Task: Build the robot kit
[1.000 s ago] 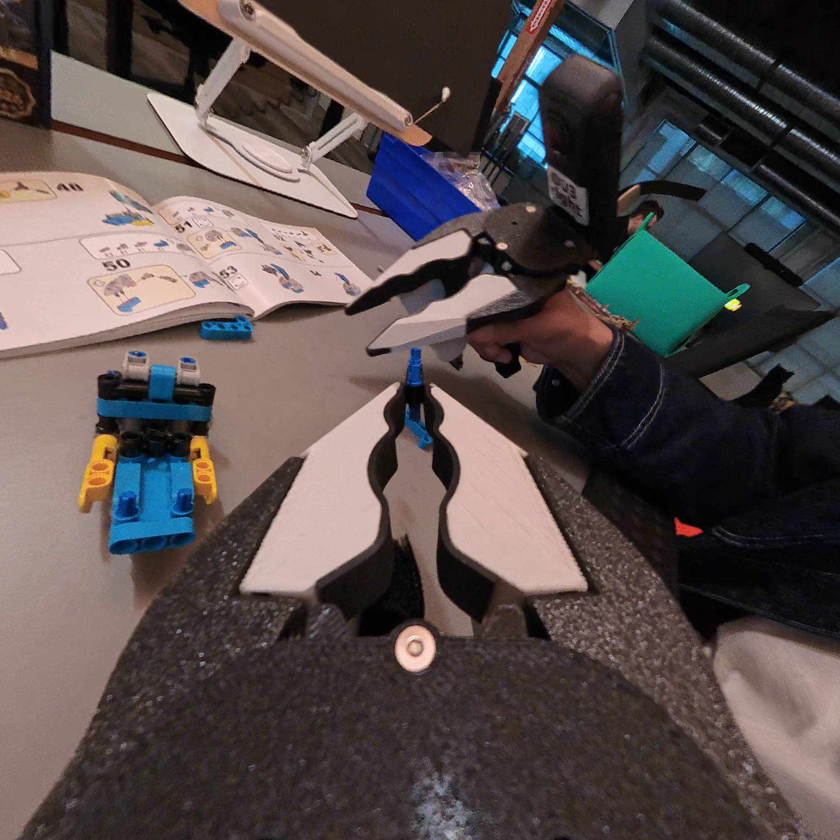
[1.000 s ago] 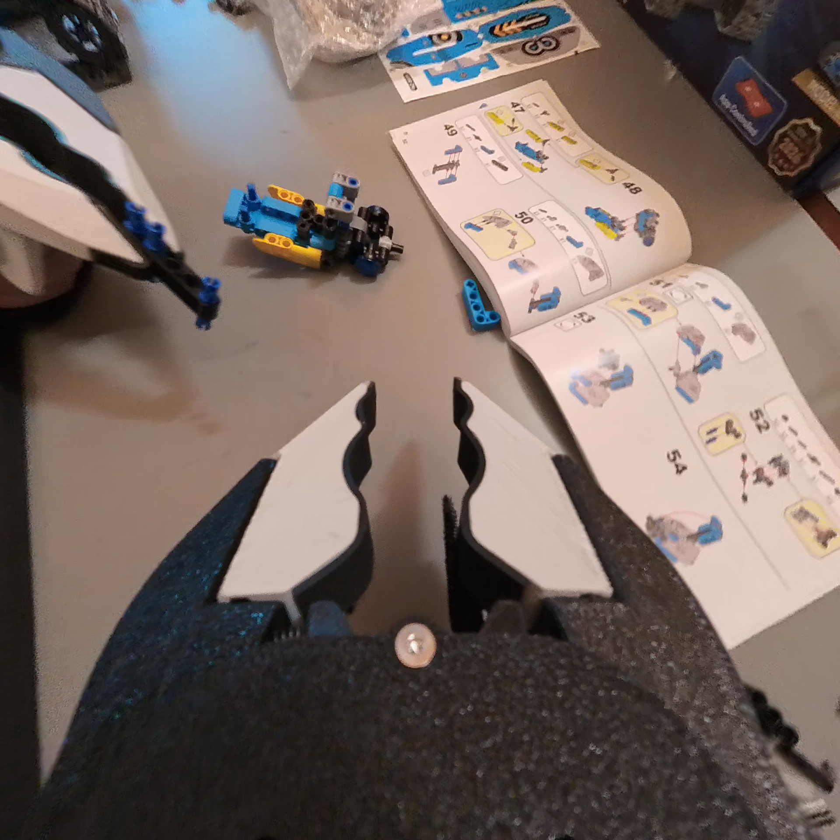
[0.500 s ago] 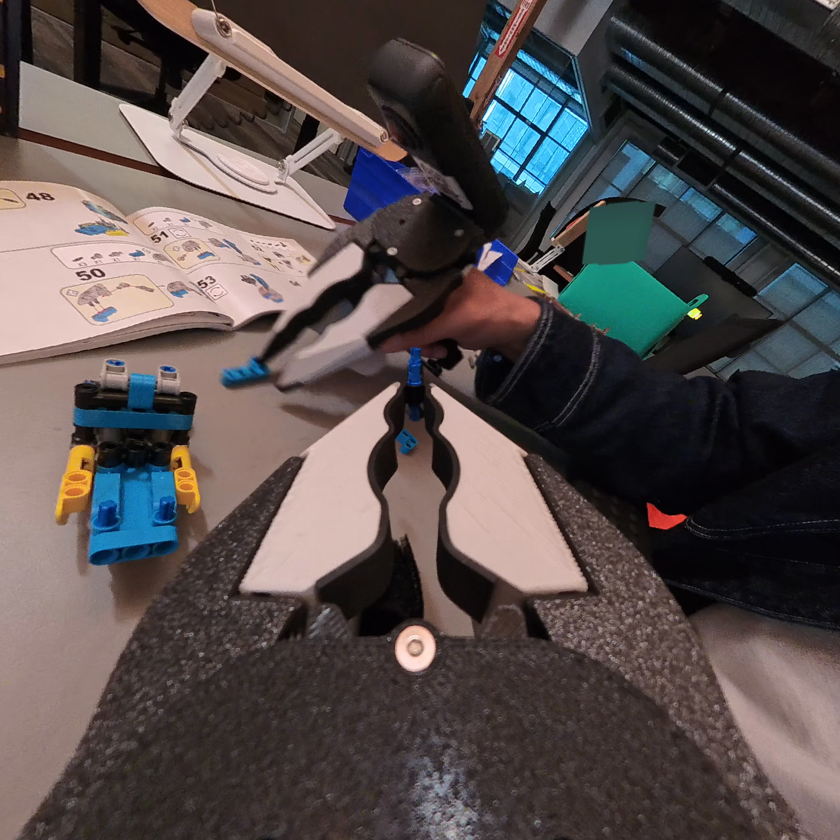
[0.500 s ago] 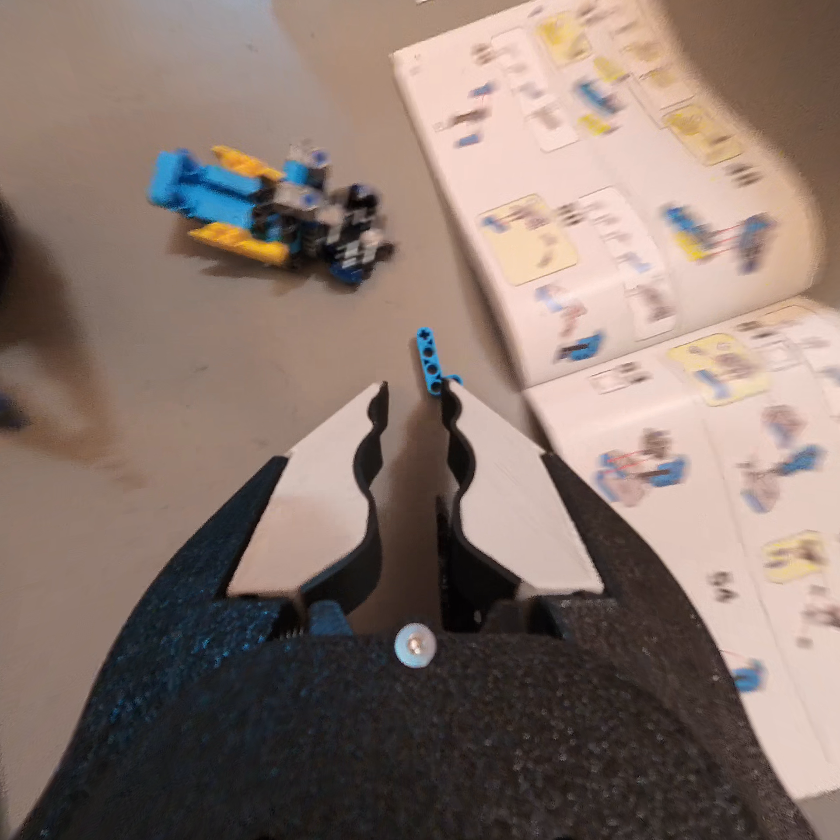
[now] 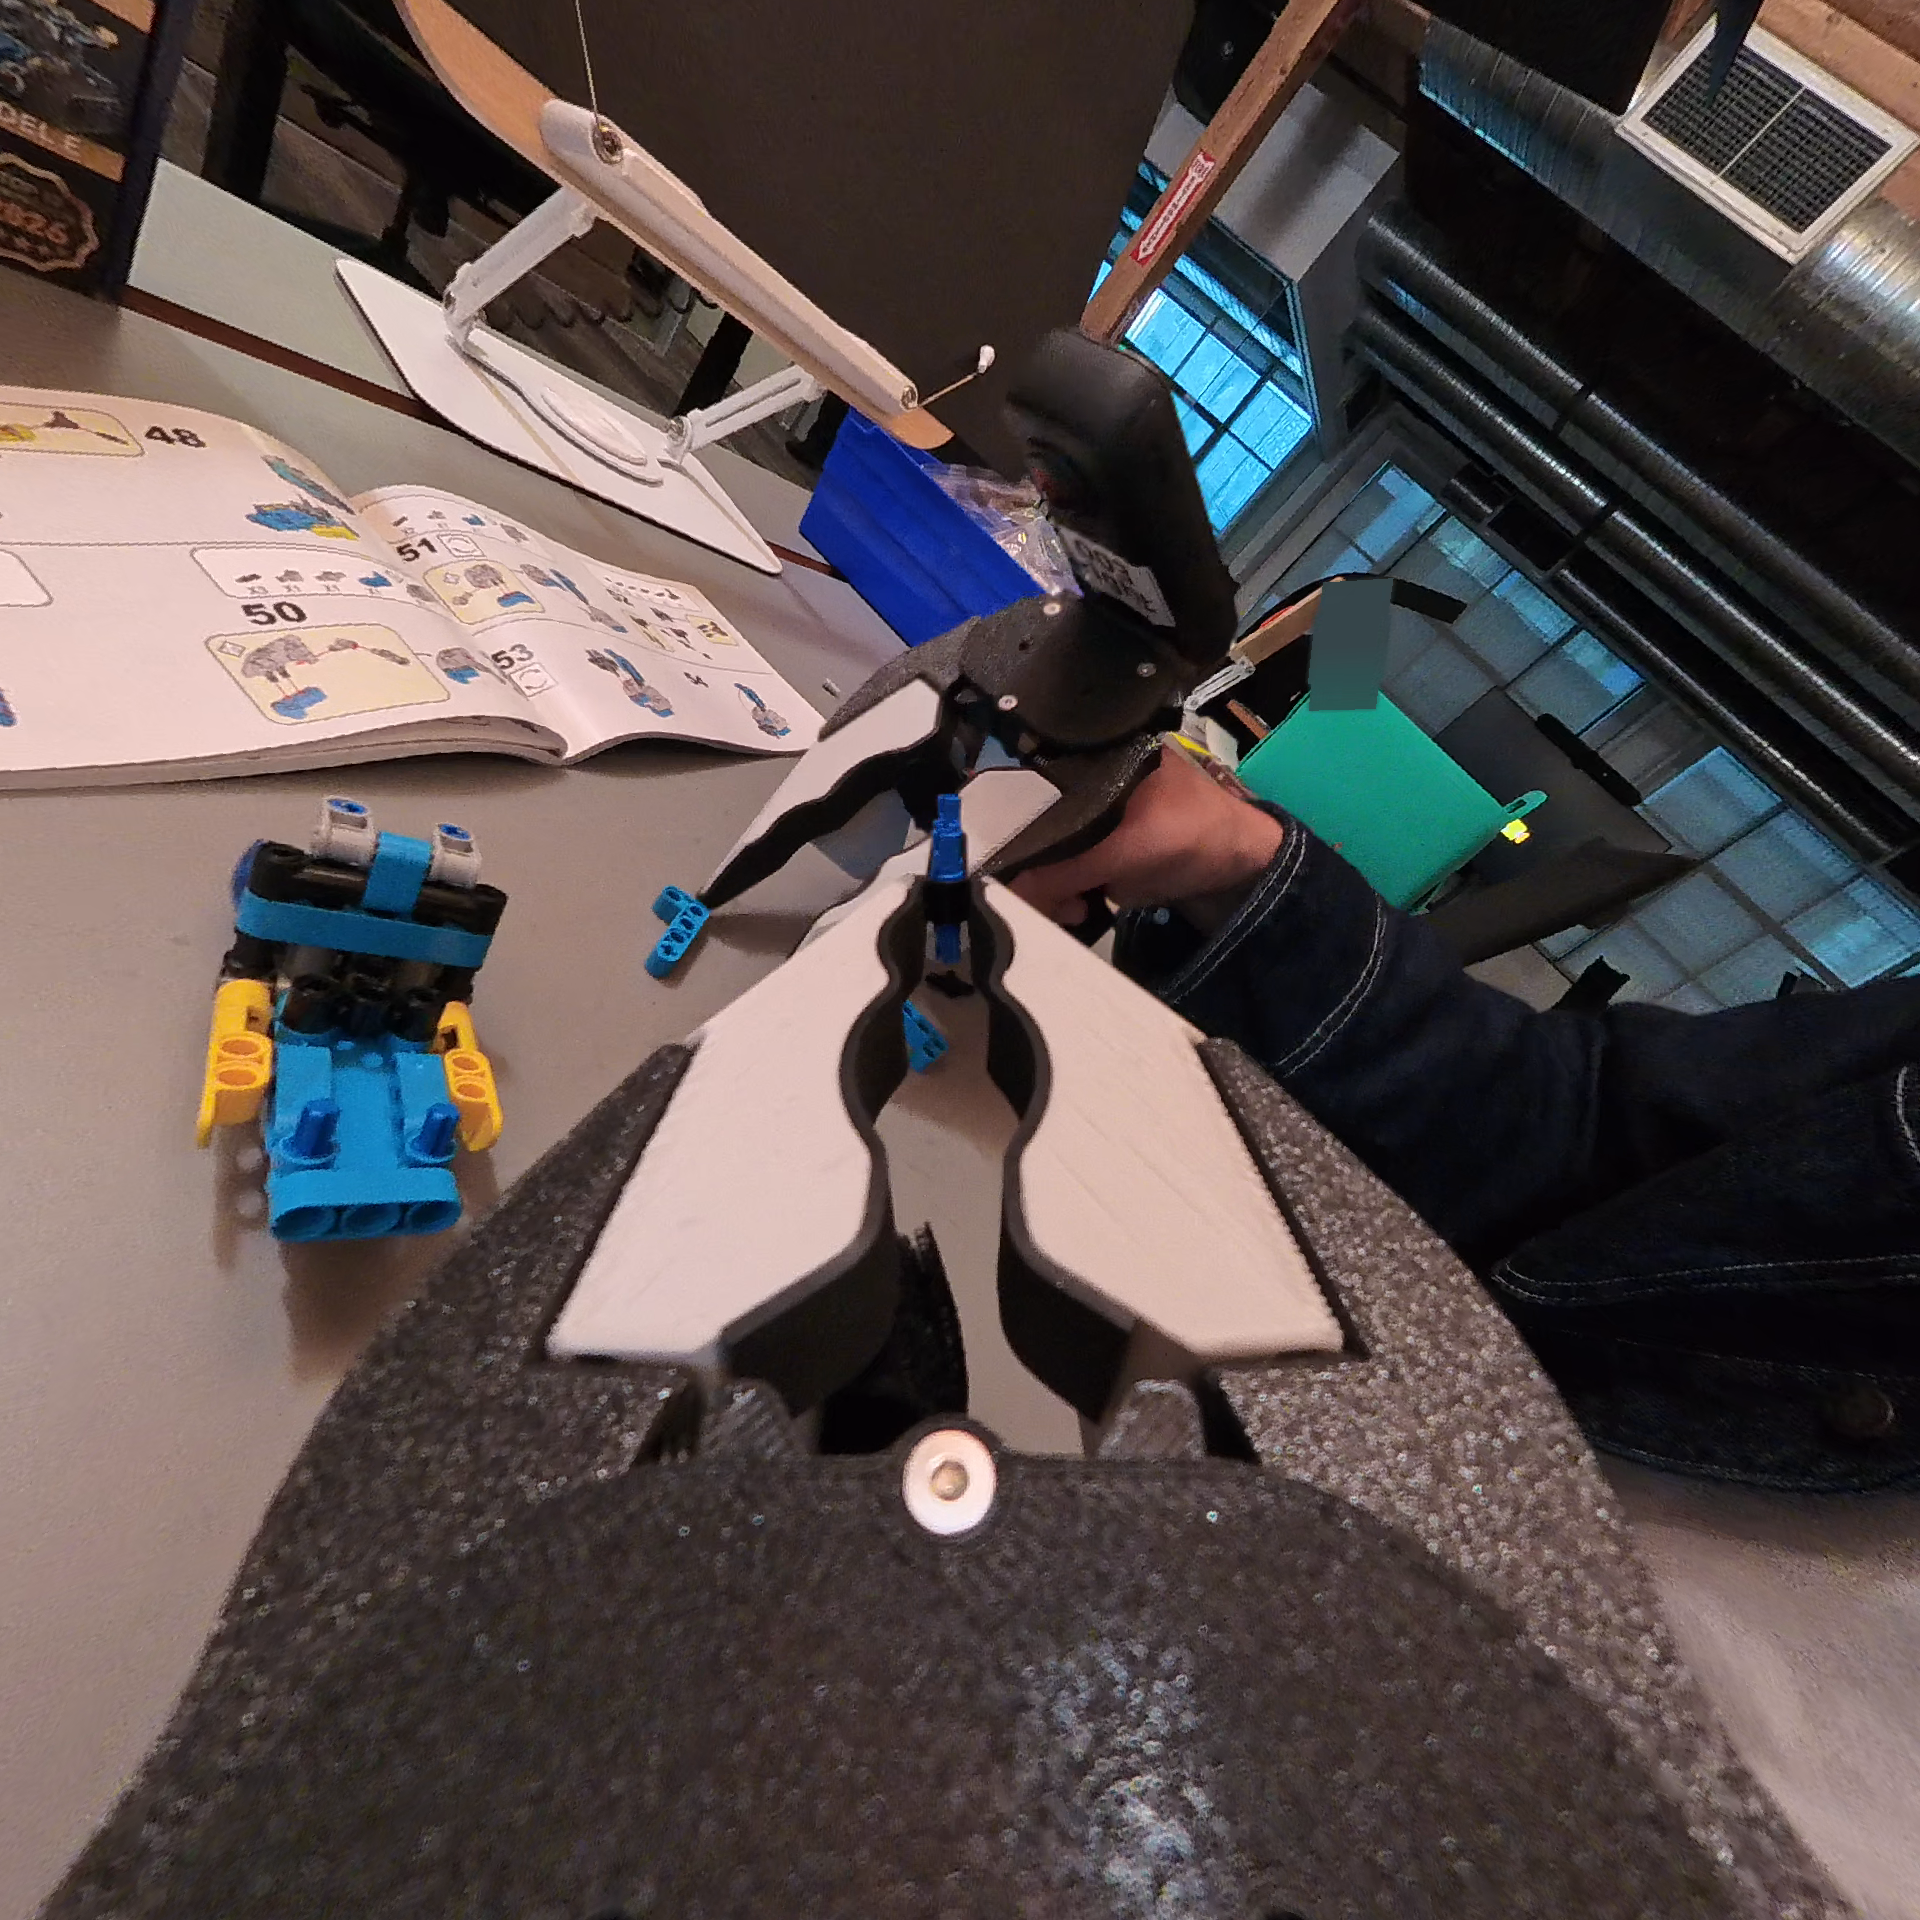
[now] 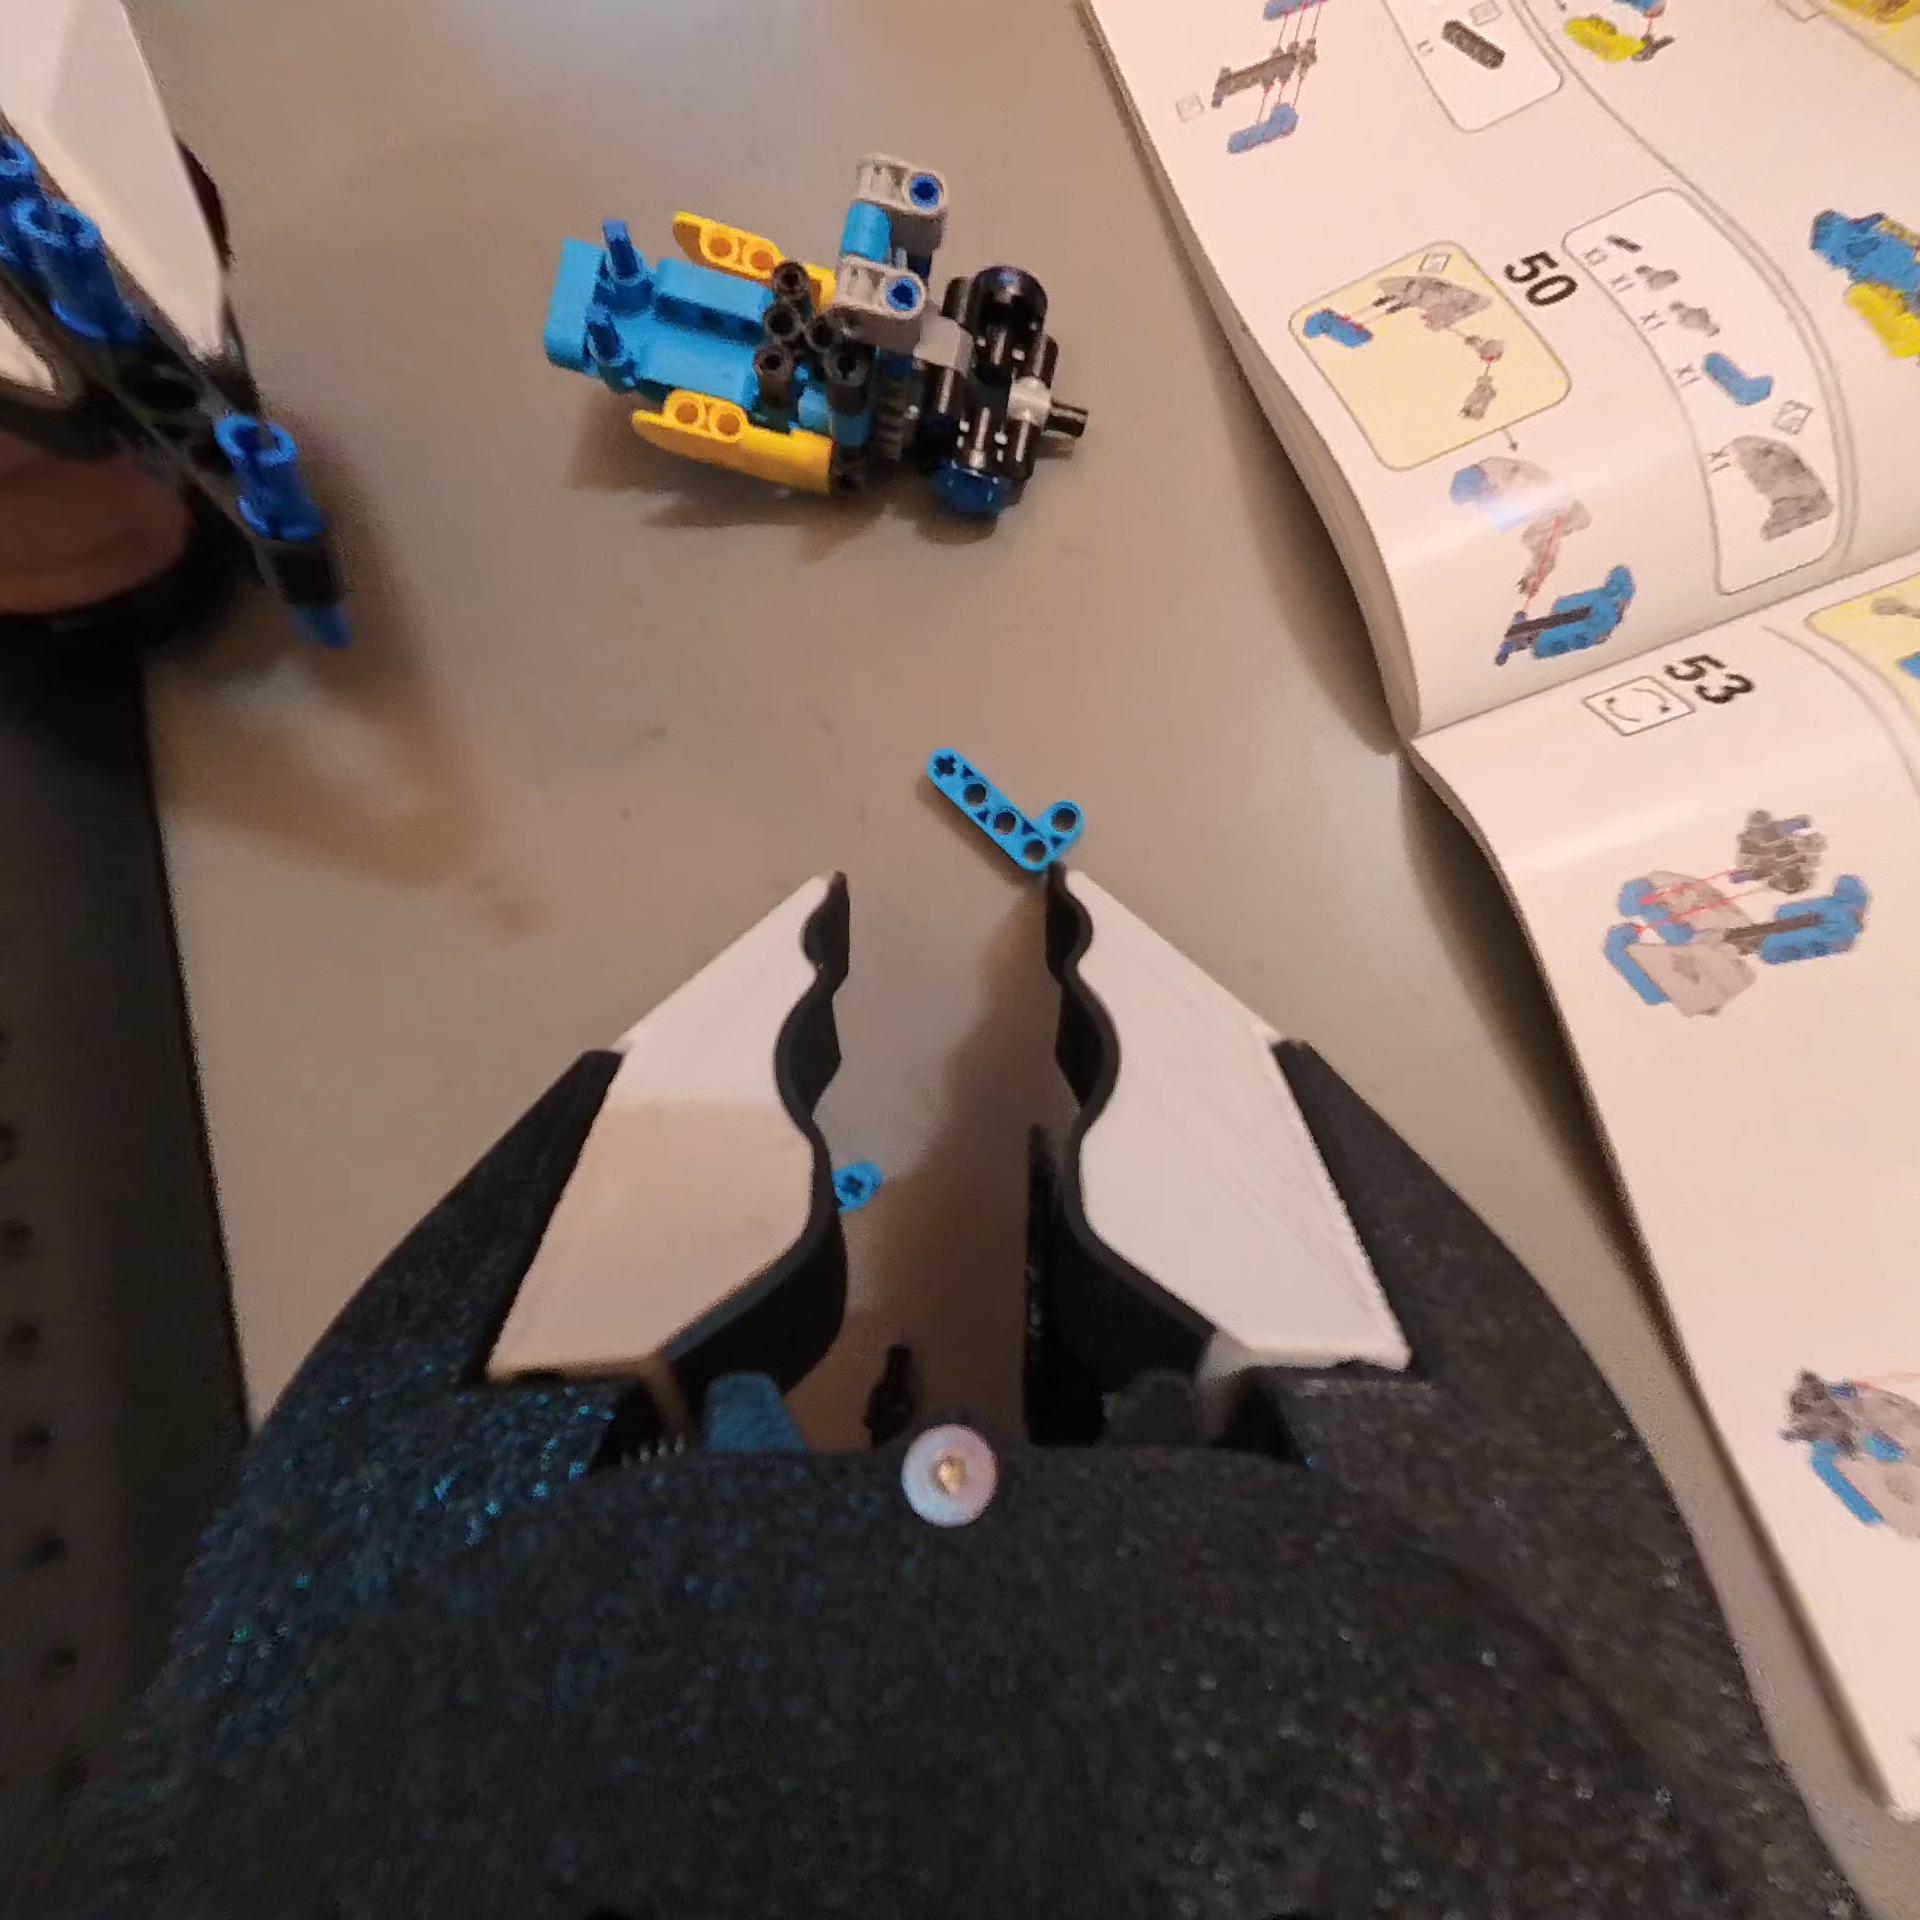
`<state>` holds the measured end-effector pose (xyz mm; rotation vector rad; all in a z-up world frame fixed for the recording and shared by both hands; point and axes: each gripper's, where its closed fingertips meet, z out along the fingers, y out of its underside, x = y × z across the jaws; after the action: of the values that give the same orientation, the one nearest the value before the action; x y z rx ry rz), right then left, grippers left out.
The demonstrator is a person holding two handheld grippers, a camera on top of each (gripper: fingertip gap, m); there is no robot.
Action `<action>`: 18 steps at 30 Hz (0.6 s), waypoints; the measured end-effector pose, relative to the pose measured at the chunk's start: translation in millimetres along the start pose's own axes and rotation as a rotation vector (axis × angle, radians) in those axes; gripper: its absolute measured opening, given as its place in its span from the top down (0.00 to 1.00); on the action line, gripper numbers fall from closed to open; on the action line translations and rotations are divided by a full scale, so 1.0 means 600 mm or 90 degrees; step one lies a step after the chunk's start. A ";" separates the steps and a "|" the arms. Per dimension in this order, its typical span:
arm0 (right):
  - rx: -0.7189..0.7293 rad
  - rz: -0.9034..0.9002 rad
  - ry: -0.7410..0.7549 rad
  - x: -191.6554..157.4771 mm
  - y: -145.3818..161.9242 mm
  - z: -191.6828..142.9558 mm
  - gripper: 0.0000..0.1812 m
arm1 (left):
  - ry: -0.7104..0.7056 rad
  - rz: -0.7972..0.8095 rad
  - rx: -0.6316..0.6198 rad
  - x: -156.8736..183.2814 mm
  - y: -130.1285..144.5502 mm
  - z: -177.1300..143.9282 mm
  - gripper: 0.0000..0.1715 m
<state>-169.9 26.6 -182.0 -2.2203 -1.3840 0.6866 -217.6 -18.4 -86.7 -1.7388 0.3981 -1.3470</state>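
Black-and-blue describes the part pinched in the left gripper (image 5: 943,914): a black beam studded with blue pins (image 5: 945,868), clamped between nearly closed tips and held above the grey table (image 5: 125,1403). The right gripper (image 6: 945,894) stands parted and empty, tips low over the table, with a light-blue L-shaped beam (image 6: 1006,819) lying loose just beyond its right-hand finger; contact cannot be confirmed. A small blue piece (image 6: 856,1184) shows beside the inner edge of its left-hand finger. Farther out rests a partly built blue, yellow and black model (image 6: 810,353), apart from both grippers. An open instruction booklet (image 6: 1662,727) lies to the right of it. Judged status: assembly is partway; the held beam and the L-shaped beam remain unattached to the model.
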 end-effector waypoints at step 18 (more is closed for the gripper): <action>-0.027 0.024 -0.007 -0.019 -0.017 0.013 0.80 | -0.141 0.044 0.037 -0.070 -0.036 -0.049 0.96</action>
<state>-185.8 21.2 -180.1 -2.2844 -1.3780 0.6892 -264.5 10.1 -94.7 -1.7864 0.2889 -1.0921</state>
